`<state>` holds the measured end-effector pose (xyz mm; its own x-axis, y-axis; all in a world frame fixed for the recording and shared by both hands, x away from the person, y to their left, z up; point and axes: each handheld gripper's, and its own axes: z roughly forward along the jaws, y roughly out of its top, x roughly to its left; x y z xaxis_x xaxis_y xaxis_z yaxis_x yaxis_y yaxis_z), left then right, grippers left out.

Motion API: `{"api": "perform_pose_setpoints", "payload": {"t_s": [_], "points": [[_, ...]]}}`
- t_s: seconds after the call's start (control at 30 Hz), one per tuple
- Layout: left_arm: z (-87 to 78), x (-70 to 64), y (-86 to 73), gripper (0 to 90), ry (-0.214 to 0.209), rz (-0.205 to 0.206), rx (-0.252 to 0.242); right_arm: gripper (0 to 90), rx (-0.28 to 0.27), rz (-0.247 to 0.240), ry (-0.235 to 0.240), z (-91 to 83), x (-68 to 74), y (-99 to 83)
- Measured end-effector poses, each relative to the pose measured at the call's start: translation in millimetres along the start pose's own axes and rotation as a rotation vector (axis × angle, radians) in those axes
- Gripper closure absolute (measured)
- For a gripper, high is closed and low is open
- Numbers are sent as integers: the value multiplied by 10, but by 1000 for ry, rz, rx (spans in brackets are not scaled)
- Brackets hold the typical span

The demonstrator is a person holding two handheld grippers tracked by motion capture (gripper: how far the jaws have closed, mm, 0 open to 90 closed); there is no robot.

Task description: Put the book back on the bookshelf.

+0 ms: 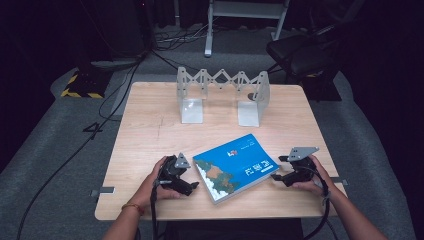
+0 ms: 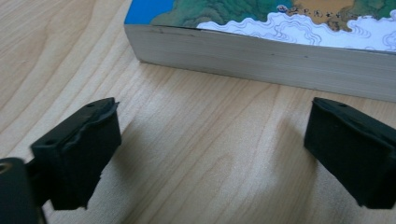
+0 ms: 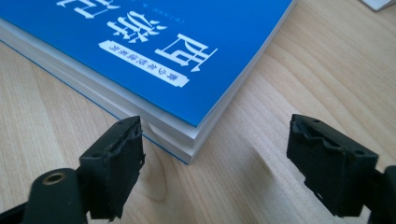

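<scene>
A blue paperback book (image 1: 235,166) lies flat on the wooden worktop (image 1: 150,125). The left hand-held gripper (image 2: 210,144) and the right hand-held gripper (image 3: 215,163) stand on either side of it, both with jaws wide apart and holding nothing.

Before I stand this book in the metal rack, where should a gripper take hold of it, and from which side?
Probably at the corner nearest the right gripper, coming in from the right along the table. The book lies flat, so only its edges offer a bite; that corner already sits just ahead of the open jaws. One jaw must slide underneath, one over the cover.
</scene>
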<state>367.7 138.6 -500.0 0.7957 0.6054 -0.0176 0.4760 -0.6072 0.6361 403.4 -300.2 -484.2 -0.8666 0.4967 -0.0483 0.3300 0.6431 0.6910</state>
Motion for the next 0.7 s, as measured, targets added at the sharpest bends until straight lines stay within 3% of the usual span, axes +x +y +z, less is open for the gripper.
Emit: {"api": "perform_pose_setpoints", "payload": {"t_s": [0.1,0.17,0.23,0.43,0.7], "points": [[-27,-7,7,182,-24,7,-12,177,-24,11,-5,-30,-5,15],[-36,-12,15,154,-38,7,-5,178,-23,11,-8,-32,-1,20],[-55,-21,21,184,-42,8,-21,177,-15,8,-13,-17,10,18],[-56,-54,36,169,-34,31,-3,208,12,-6,-27,56,58,38],[-113,-83,76,167,-28,32,-39,234,-49,-24,-41,-19,89,81]]}}
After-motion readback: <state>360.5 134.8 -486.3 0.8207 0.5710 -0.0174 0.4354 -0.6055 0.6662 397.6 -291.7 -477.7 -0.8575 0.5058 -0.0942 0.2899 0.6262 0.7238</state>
